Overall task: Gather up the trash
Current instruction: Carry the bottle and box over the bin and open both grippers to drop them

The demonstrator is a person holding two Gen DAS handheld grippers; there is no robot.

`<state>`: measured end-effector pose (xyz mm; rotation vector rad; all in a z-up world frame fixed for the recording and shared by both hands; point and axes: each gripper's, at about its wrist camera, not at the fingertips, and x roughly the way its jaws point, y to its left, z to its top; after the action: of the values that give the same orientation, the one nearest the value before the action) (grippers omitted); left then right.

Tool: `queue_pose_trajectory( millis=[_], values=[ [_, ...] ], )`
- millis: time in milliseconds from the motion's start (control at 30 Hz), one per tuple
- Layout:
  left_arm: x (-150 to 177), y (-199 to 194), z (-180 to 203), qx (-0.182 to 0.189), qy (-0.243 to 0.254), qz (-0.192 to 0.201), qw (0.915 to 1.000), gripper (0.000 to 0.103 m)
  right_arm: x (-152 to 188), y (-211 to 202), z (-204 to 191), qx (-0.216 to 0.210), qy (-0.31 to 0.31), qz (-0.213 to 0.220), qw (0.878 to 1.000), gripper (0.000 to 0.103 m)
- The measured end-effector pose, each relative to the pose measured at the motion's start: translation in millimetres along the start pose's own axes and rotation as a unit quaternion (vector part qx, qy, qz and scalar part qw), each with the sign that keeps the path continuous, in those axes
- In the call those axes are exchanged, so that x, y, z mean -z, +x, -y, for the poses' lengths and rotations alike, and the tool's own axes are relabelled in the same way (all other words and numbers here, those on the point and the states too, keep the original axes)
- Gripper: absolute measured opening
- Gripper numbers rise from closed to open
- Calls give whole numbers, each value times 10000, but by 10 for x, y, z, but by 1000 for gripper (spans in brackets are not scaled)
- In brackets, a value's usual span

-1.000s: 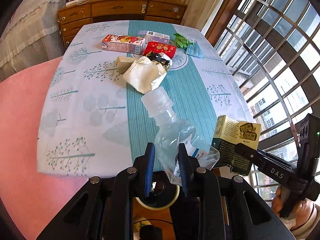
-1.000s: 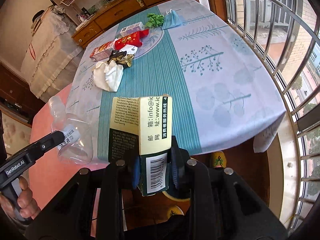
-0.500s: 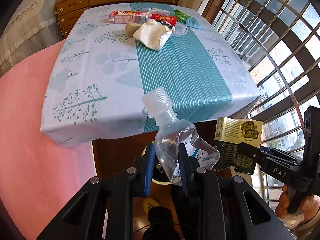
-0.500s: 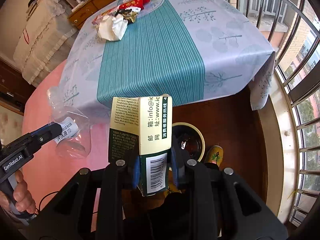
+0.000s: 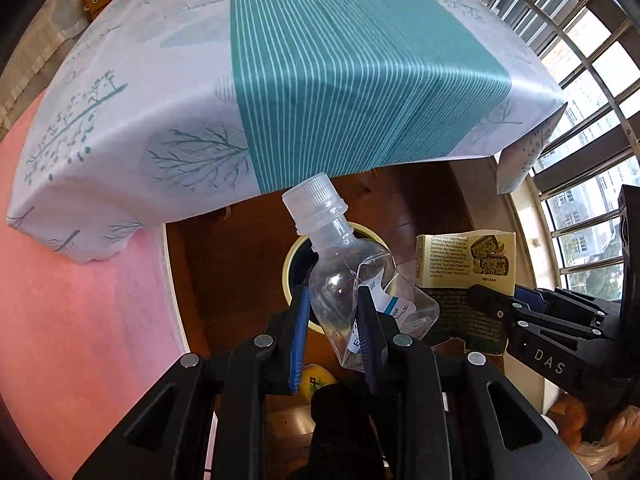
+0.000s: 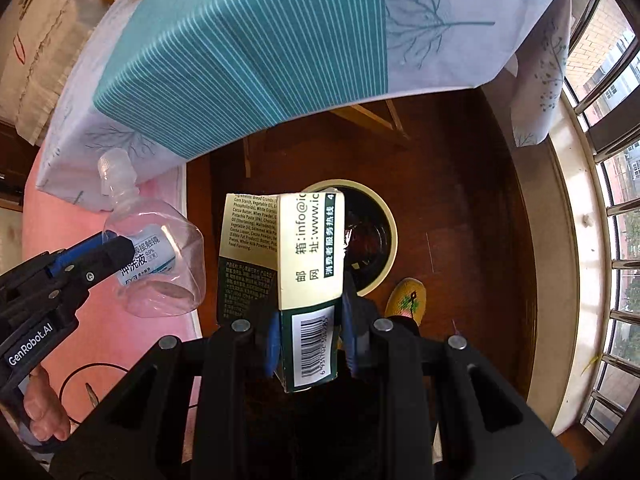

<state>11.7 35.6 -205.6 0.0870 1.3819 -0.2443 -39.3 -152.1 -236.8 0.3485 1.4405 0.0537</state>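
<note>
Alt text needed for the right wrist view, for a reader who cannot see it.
The right gripper holds a snack box above a round bin on the wooden floor. Beside it, the left gripper holds a clear plastic bottle, with the tablecloth edge above.

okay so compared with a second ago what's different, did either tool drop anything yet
Nothing dropped. Both tools came down off the tabletop view to below the table edge; the trash bin on the floor, unseen before, now sits under them. Unchanged: the left tool grips the clear plastic bottle, the right tool grips the snack box, side by side.
</note>
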Motion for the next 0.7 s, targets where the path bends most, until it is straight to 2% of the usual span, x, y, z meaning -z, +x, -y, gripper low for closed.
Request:
queue_pose_trajectory(
  millis=[300,467,700],
  values=[
    [76,1072,64,-179,103,-267,9994,23,-39,988,259,257,-117,-242,9993,22],
    [122,1699,43,-222,-6,-374,9991,23,-88,1549,338,315,-91,-341,9989,22],
    [203,2479,35,-226,-40,-511,9984,23,-98,2173,368,399,-233,-318,9984,22]
  ],
)
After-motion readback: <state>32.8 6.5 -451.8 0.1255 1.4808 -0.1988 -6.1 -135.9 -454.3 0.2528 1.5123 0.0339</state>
